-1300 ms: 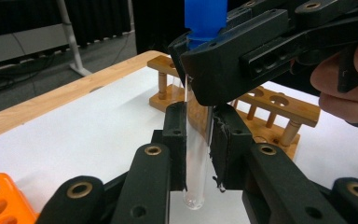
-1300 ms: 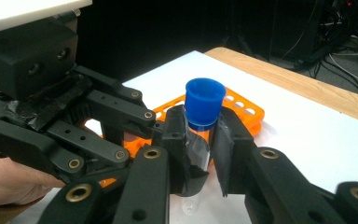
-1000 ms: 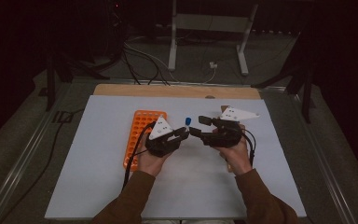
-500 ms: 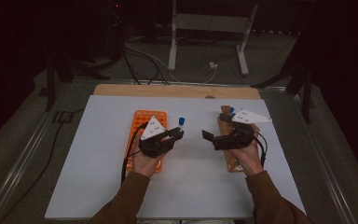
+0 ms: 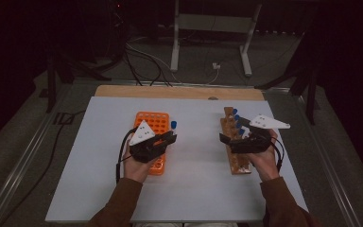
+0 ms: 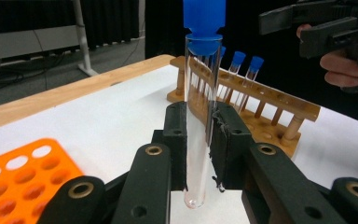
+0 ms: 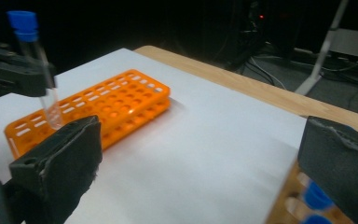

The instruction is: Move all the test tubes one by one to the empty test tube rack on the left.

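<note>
My left gripper (image 6: 199, 144) is shut on a clear test tube (image 6: 199, 116) with a blue cap, held upright. In the high view this left gripper (image 5: 169, 137) hovers at the right edge of the orange rack (image 5: 152, 120), the tube's cap (image 5: 173, 125) sticking up. My right gripper (image 5: 229, 132) sits over the wooden rack (image 5: 236, 161). Its jaws have just been opening and stand wide with nothing between the pads (image 7: 70, 149). The wooden rack (image 6: 261, 98) holds several blue-capped tubes (image 5: 236, 118).
A white mat (image 5: 194, 189) covers the table, with a bare wooden strip (image 5: 179, 92) along the far edge. Metal rails flank the table. Cables and a stand's legs (image 5: 208, 42) lie on the dark floor beyond.
The two grippers met at the middle around the tube and have drawn apart. The left carried the tube leftward to the orange rack; the right opened and moved right over the wooden rack.
</note>
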Available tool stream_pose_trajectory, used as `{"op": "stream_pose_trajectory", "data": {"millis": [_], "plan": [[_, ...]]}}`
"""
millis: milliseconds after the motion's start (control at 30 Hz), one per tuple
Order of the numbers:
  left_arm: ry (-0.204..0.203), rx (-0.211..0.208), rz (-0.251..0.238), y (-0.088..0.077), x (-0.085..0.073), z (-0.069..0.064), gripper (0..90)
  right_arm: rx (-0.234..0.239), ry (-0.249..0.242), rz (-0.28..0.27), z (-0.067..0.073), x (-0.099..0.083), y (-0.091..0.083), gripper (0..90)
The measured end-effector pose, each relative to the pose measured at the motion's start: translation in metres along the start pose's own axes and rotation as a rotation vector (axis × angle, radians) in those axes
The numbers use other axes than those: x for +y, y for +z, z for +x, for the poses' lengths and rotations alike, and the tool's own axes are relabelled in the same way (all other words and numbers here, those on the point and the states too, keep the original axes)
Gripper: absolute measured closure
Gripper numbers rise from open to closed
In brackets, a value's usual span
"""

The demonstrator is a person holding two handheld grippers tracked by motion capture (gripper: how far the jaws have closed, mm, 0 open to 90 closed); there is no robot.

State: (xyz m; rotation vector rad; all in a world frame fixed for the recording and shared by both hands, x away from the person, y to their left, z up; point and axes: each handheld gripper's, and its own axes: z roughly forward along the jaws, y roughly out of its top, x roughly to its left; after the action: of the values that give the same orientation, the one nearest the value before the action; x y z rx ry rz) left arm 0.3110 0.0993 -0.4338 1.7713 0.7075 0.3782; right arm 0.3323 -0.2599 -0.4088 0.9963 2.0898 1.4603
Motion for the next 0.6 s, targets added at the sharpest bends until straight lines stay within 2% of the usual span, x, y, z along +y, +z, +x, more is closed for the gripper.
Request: {"op": "stream_pose_trajectory", "data": {"millis": [200,467,600], "plan": [[-0.022,0.013,-0.006,-0.013,-0.009,0.004,78.5,-0.024,0.017,0.001,-0.009,-0.01,-0.008,0.0],[-0.057,0.026,0.003,-0.025,-0.025,0.006,78.4,-0.039,0.007,-0.008,-0.013,-0.015,-0.021,0.0],[-0.053,0.034,0.022,-0.027,-0.032,0.006,78.4,-0.039,0.01,-0.008,-0.014,-0.016,-0.024,0.0]]}}
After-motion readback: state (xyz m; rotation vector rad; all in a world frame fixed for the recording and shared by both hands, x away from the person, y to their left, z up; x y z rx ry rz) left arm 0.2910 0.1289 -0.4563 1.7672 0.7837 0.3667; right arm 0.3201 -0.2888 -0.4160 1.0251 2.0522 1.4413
